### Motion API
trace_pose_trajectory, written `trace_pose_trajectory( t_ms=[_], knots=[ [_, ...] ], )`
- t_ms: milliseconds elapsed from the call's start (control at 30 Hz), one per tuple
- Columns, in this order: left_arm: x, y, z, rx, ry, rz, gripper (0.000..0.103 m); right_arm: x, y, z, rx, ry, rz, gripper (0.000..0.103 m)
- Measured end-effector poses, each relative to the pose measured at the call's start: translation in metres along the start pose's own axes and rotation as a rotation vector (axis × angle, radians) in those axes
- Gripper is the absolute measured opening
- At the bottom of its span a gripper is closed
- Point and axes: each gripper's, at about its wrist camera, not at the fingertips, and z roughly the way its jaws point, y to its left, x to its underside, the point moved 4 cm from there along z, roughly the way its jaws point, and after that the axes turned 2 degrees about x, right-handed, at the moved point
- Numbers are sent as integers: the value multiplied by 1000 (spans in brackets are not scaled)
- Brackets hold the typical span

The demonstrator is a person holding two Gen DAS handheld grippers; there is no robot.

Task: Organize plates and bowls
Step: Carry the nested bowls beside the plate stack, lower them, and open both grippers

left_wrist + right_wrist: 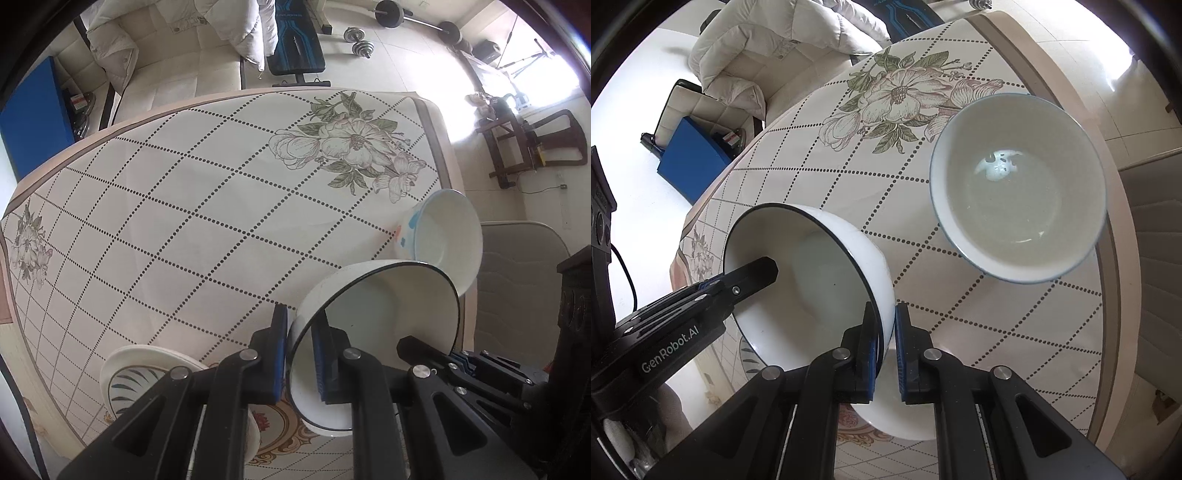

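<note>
Above the near right part of the table (pixel 207 206), both grippers pinch one white bowl with a black rim (pixel 376 314), holding it tilted and clear of the cloth. The left gripper (pixel 299 354) has its fingers closed tight on the bowl's wall at the rim, one blue pad outside and one inside. The right gripper (pixel 885 347) clamps the opposite side of the same rim in the same way, with only the thickness of the wall between its pads. In the right wrist view the left gripper's black finger reaches into the bowl from the left.

Just beyond the held bowl, a second white bowl with a blue rim and blue flower marks (pixel 443 236) stands upright on the table, close to the right edge and near the printed flower (pixel 351 147) at the far right corner. The two bowls overlap in the left wrist view but appear apart in the right wrist view.

At the near left edge a white plate with blue leaf strokes (pixel 129 373) is partly hidden by the gripper.

Most of the checked cloth, from the middle out to the far and left edges, lies bare. Past the right edge stands a padded chair (pixel 517 288); past the far edge are a sofa (pixel 166 55) and a weight bench (pixel 295 48).
</note>
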Motion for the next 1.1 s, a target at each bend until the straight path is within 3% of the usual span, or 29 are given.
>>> trace_pose_trajectory(
  t_ms=[233,500,1100],
  knots=[
    [44,-17,2,-4,23,37,11,48,-19,-15,-3,25,5,10],
    [75,-18,36,2,99,9,11,81,-42,6,22,77,18,10],
    [81,-28,68,-89,149,32,11,89,-45,46,71,150,3,10]
  ],
)
